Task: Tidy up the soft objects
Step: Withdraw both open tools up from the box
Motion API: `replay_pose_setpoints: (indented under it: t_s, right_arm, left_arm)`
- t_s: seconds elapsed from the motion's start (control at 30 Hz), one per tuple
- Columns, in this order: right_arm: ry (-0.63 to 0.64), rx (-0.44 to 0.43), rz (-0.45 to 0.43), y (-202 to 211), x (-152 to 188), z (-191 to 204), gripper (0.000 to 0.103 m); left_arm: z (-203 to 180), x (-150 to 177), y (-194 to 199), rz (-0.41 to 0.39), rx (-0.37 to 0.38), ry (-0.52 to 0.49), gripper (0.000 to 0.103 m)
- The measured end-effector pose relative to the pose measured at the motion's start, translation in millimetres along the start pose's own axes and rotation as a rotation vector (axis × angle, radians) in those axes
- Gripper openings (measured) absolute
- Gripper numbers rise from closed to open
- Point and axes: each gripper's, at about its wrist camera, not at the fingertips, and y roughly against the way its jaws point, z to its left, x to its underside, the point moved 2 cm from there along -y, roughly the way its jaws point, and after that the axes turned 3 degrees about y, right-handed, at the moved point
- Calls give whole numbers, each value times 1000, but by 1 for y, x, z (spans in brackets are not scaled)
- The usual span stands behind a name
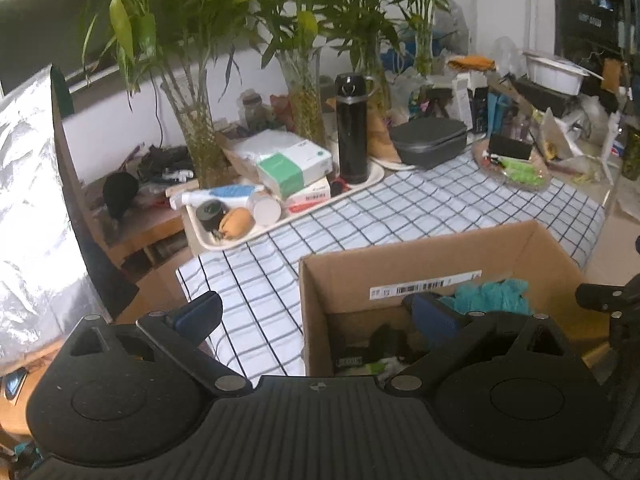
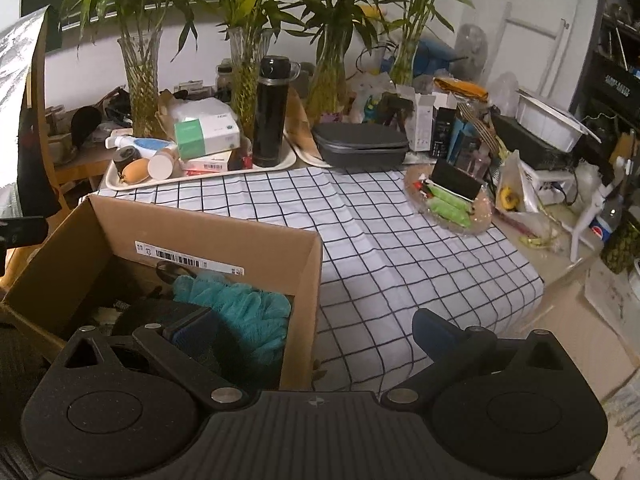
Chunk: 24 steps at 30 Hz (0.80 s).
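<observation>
A teal mesh bath pouf (image 2: 236, 300) lies inside an open cardboard box (image 2: 256, 236), against the far wall of the box just under a white barcode label (image 2: 188, 259). Darker soft items (image 1: 384, 344) sit lower in the same box, along with a scrap of white and green; they are too shadowed to name. The box stands on a white tablecloth with a black grid (image 2: 384, 240).

The left gripper (image 1: 316, 314) hangs over the near left corner of the box. Its jaws are spread wide and hold nothing: one blue-padded finger is outside the box above the cloth, the other is inside, just beside the pouf (image 1: 492, 294). The right gripper (image 2: 308, 330) straddles the box's right wall, jaws likewise wide apart and empty, one finger over the pouf and the other over the bare cloth.

Beyond the box, at the far edge of the cloth, a cream tray (image 2: 208, 178) carries a black thermos (image 2: 272, 112), a green-and-white tissue pack (image 2: 208, 132), a white tube, a roll of black tape and a small tan oval object. To the right of the tray sits a grey clamshell case (image 2: 360, 146), and nearer the right edge a clear glass dish (image 2: 452, 200) holds green packets. Glass vases with bamboo stalks (image 2: 142, 76) line the back by the white wall, with boxes and other clutter piled to the right.
</observation>
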Motion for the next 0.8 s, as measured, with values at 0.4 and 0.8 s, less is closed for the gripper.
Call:
replay_pose_setpoints:
  t_s: [0.4,0.8]
  right_arm:
    - [-4,4,101,-1,-1,0,103]
    - [-40,-45,251,-6,4,2,103]
  left_arm:
    - [3,-3,-2,128,33,34,103]
    - [3,4,-6,271,24,32,103]
